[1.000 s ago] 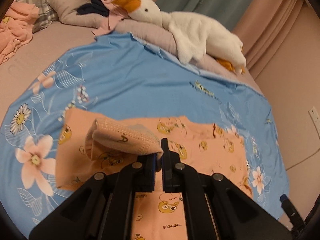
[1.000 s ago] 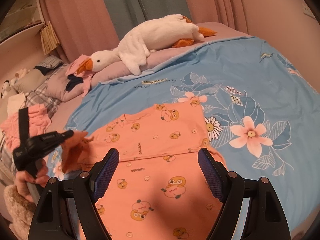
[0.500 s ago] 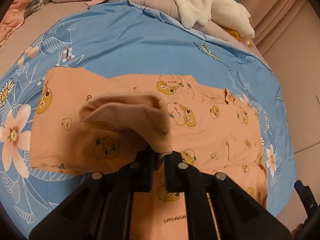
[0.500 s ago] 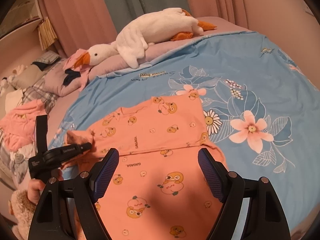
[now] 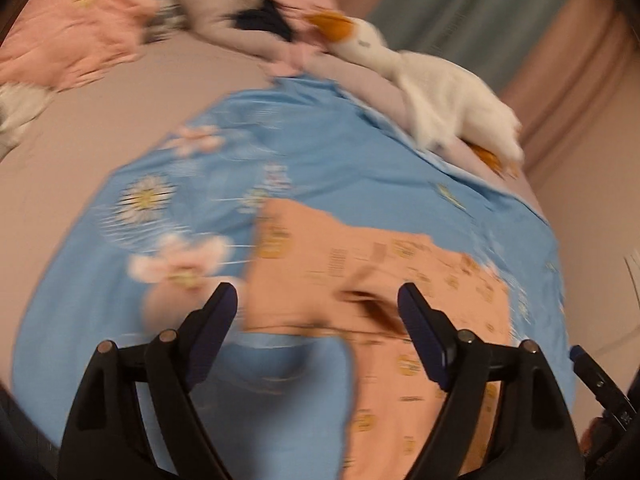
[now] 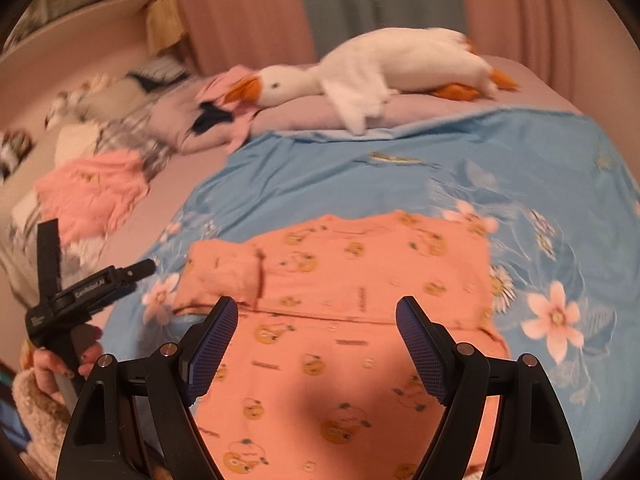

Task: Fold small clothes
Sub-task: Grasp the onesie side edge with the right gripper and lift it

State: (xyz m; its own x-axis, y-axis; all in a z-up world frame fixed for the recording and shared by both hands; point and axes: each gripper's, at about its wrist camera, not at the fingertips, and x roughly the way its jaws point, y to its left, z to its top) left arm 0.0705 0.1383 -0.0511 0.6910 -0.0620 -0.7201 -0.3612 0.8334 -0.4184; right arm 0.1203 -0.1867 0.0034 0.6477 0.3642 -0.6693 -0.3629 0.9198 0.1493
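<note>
An orange duck-print garment (image 6: pixel 360 280) lies spread on the blue flowered sheet (image 6: pixel 400 168). Its left sleeve (image 6: pixel 228 272) is folded inward and rests on the body. In the blurred left wrist view the garment (image 5: pixel 380 280) lies ahead and to the right. My left gripper (image 5: pixel 316 296) hovers over its left edge; its jaws are opening, with nothing between the pads. From the right wrist camera that left gripper (image 6: pixel 140 270) is at the far left, held in a hand (image 6: pixel 52 364), off the cloth. My right gripper (image 6: pixel 316 306) stands open above the garment's lower half, holding nothing.
A white plush goose (image 6: pixel 380 68) lies on a mauve pillow at the head of the bed. A crumpled pink garment (image 6: pixel 92 192) and checked pillows (image 6: pixel 132 132) sit at the left. Pink and green curtains (image 6: pixel 360 0) hang behind. Bare mauve mattress (image 5: pixel 100 120) lies left of the sheet.
My left gripper let go of the sleeve, spread its jaws wide and drew back to the left. The sleeve now lies folded on the garment. The right gripper shifted slightly and stayed open.
</note>
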